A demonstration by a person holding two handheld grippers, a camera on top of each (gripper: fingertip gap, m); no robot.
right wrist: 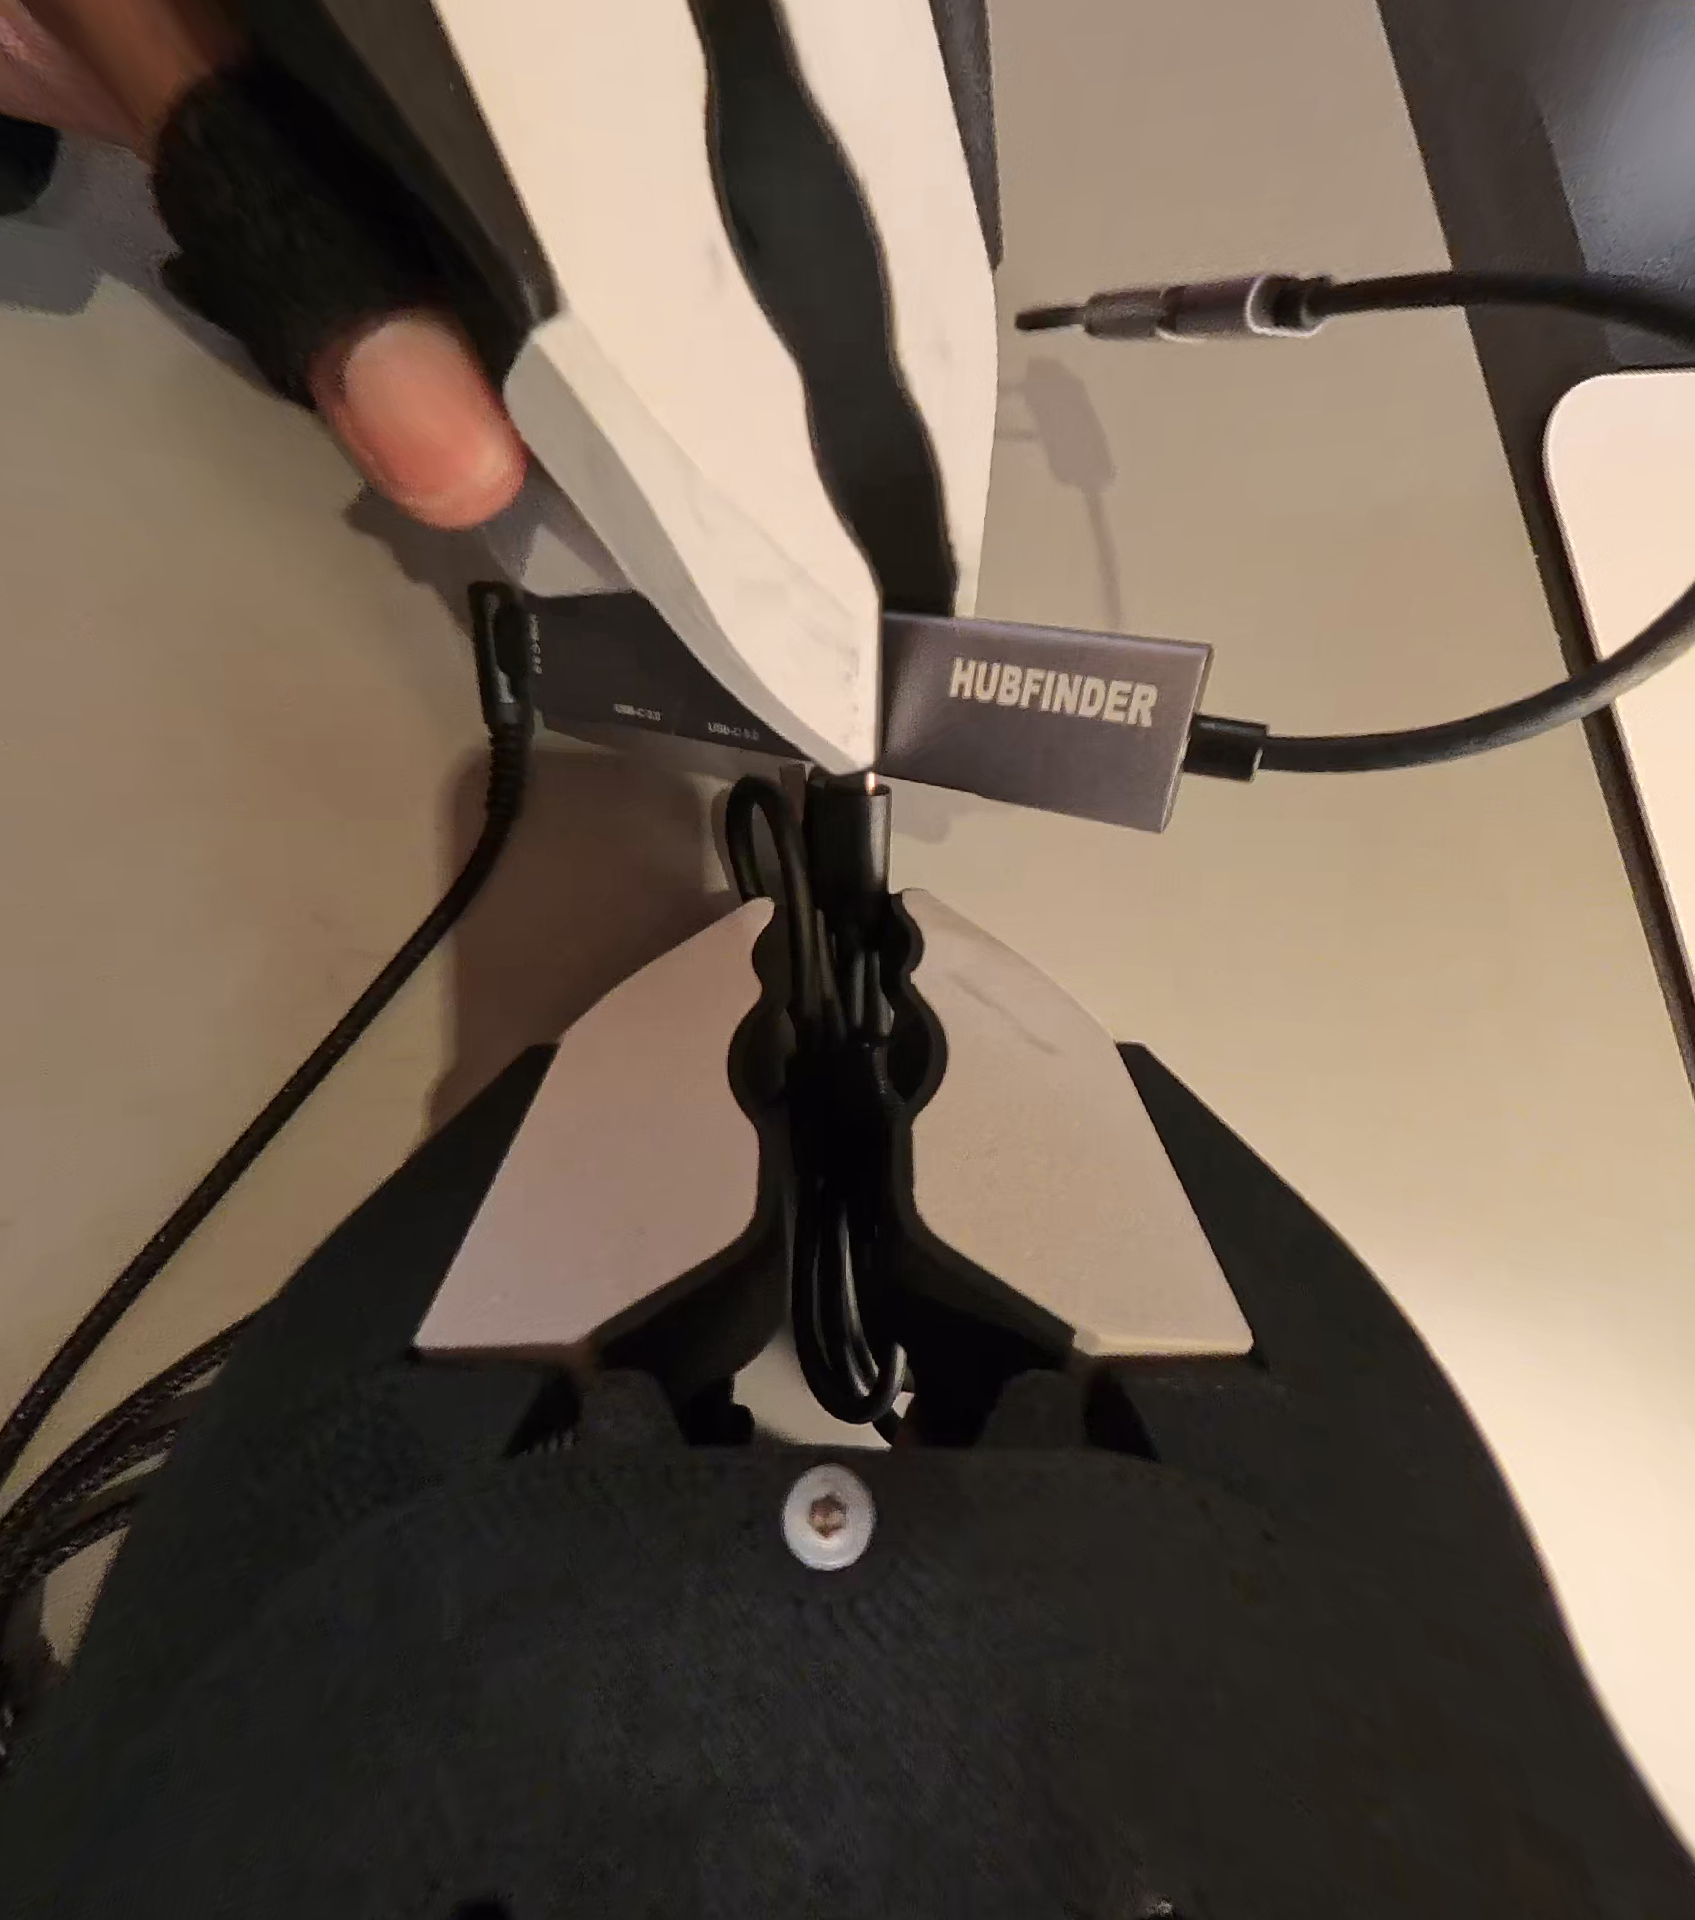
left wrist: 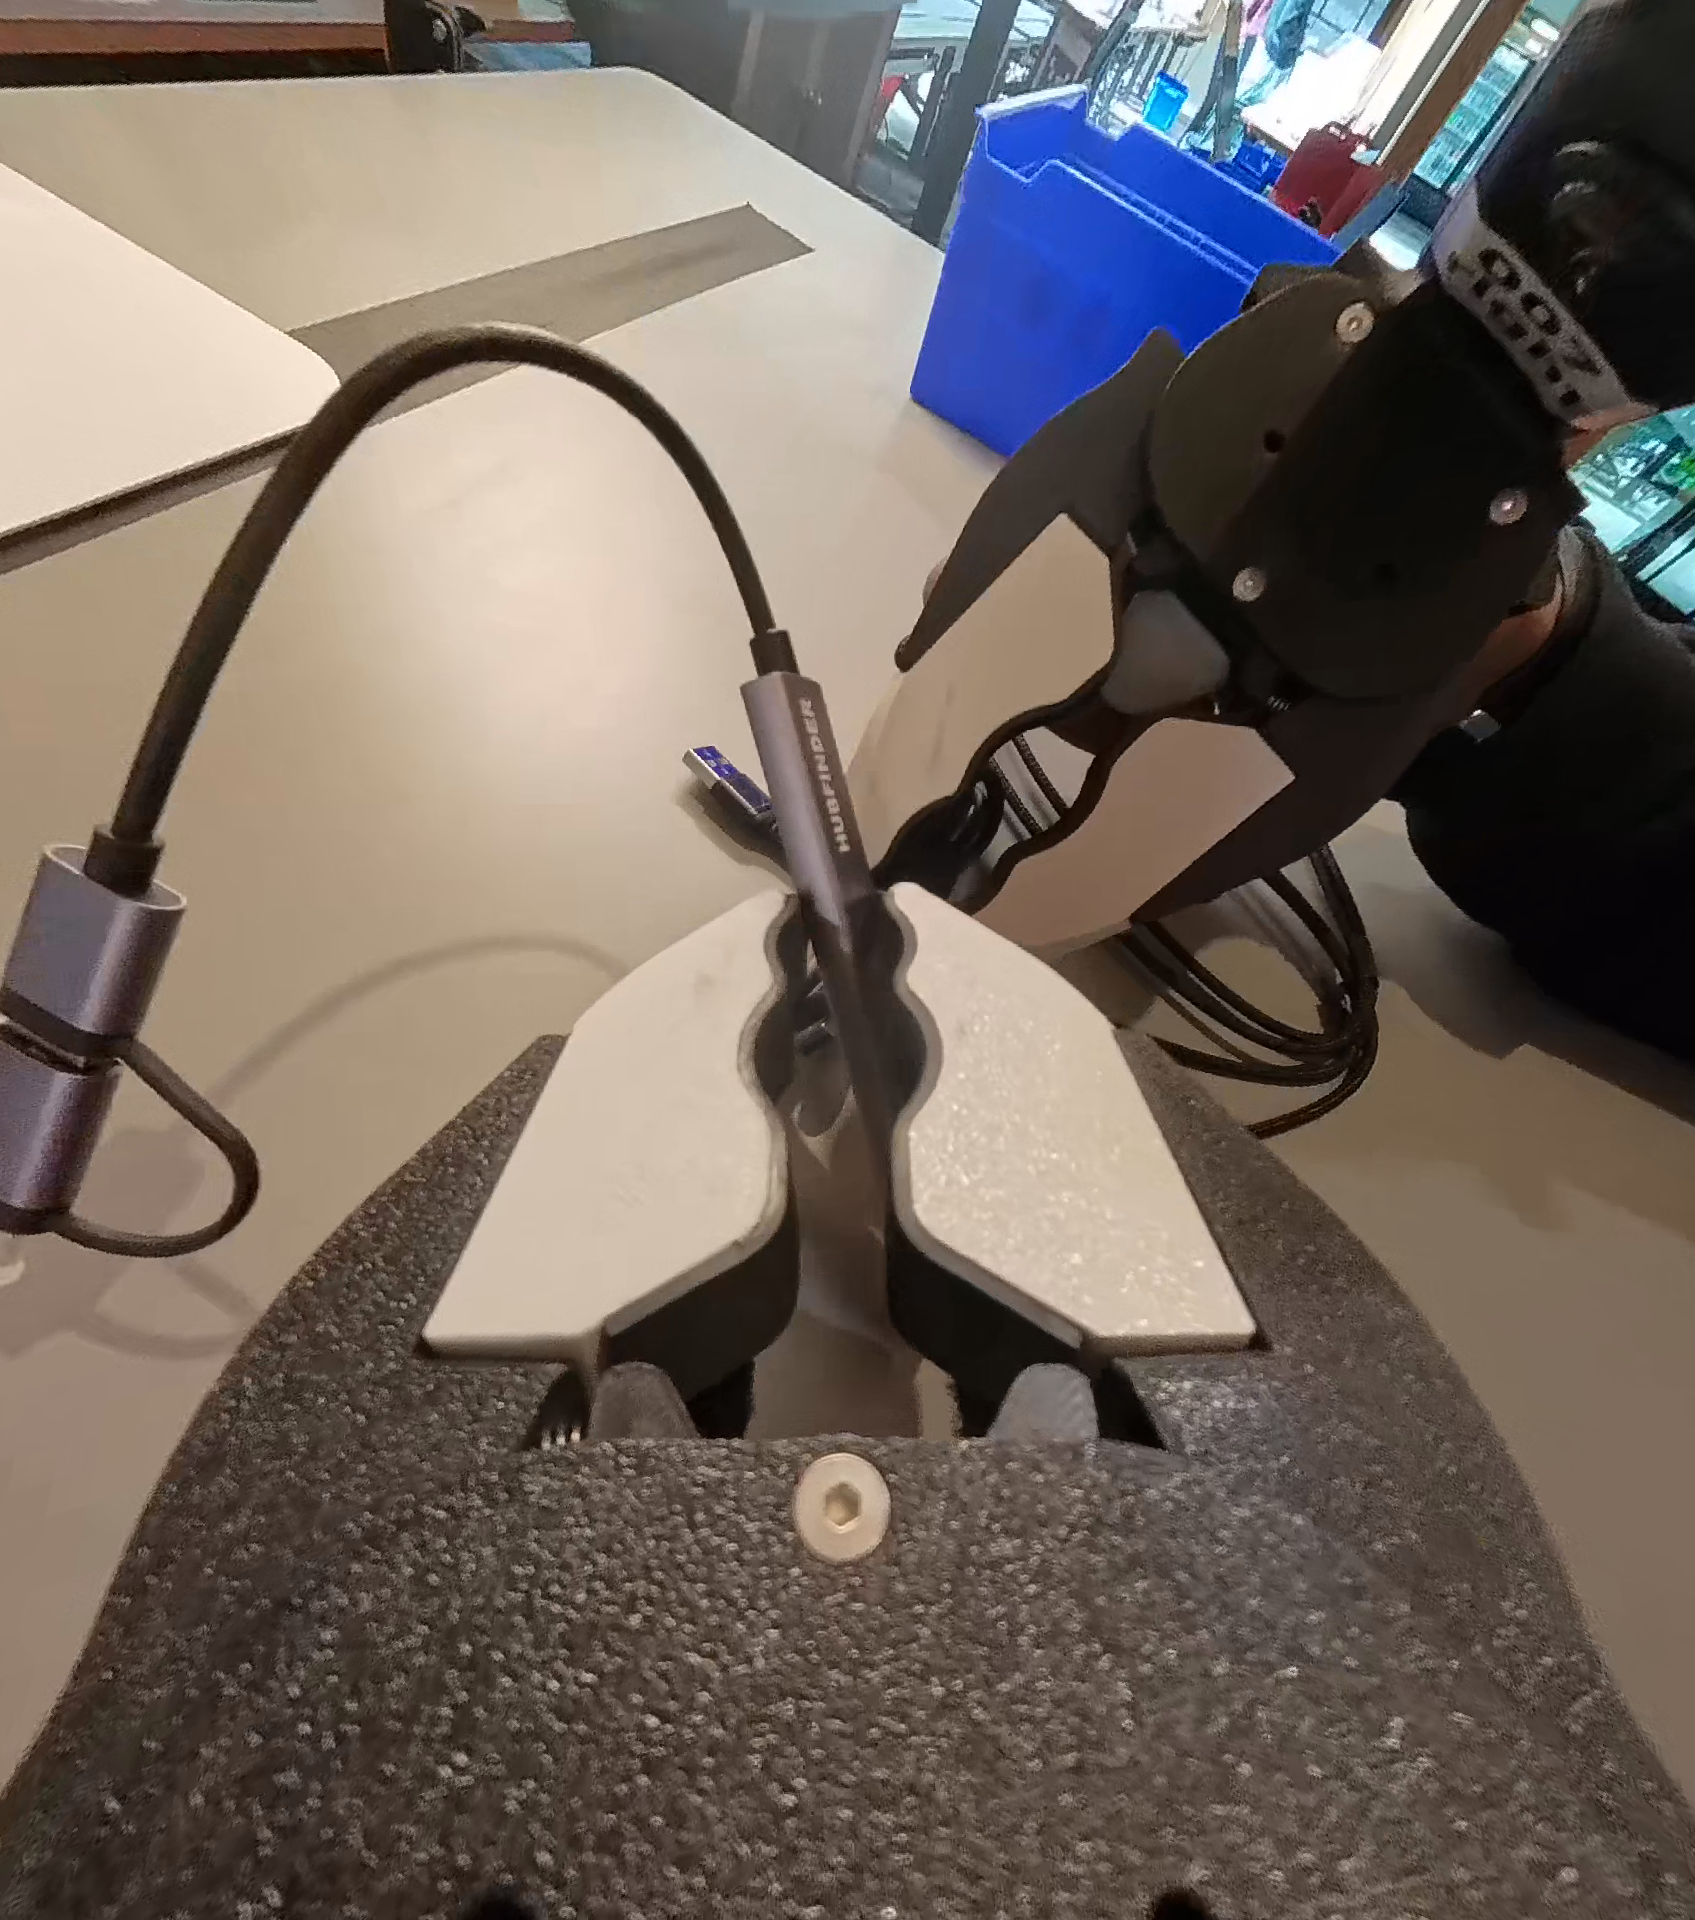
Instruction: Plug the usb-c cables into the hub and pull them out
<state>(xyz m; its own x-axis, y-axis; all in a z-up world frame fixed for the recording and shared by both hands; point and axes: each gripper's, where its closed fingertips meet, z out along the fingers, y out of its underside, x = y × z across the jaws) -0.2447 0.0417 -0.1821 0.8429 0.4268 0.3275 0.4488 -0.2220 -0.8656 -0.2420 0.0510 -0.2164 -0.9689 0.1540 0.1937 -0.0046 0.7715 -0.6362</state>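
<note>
The left gripper (left wrist: 838, 925) pinches the grey hub (left wrist: 812, 790) by its thin sides and holds it up over the tabletop (left wrist: 469, 623). The hub's own black cord (left wrist: 469, 358) bends up and over to a grey plug (left wrist: 64, 1029) hanging near the table's left edge. The right gripper (right wrist: 838, 914) squeezes a smooth black cable (right wrist: 827, 1143), its plug tip touching the hub's side. A braided cable (right wrist: 500, 665) sits in the hub's end. A blue bin (left wrist: 1082, 260) stands at the far right edge.

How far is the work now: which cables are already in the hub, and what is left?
One braided cable already sits in the hub's end. The left gripper clamps the hub; the right gripper holds a second plug at a side port, seating unclear. Pulling both out remains.
</note>
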